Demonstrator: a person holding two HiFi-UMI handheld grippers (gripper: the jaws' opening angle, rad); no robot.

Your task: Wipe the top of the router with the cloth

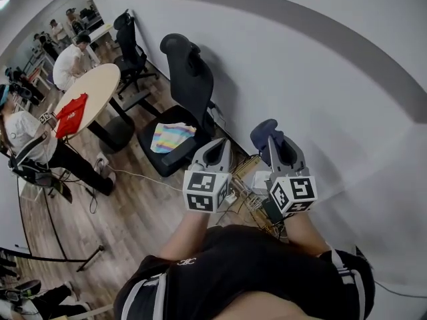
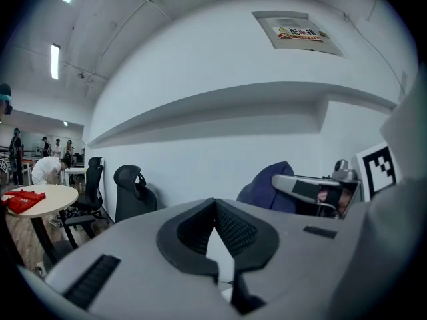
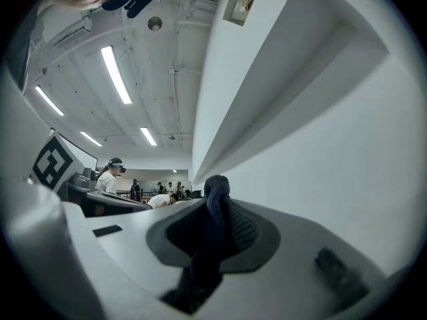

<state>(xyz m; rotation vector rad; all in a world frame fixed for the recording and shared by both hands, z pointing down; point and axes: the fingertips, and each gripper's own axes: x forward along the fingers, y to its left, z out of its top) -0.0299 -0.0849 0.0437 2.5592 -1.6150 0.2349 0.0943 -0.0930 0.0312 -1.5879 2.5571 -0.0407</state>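
Cloth (image 3: 211,235), dark blue and bunched, is pinched between the jaws of the right gripper (image 3: 217,193), with a rounded tuft poking out past the tips. The left gripper (image 2: 215,203) has its jaws pressed together at the tips with nothing between them. In the head view both grippers are raised side by side, aimed at the bare white wall (image 1: 320,79). No router can be picked out for certain. Just below the grippers, a tangle of cables (image 1: 248,197) and a white box (image 1: 261,177) lie low against the wall, partly covered by the marker cubes, and the box may or may not be the router. If it is there, the cloth must come down and back towards it, and the right gripper is the nearer.
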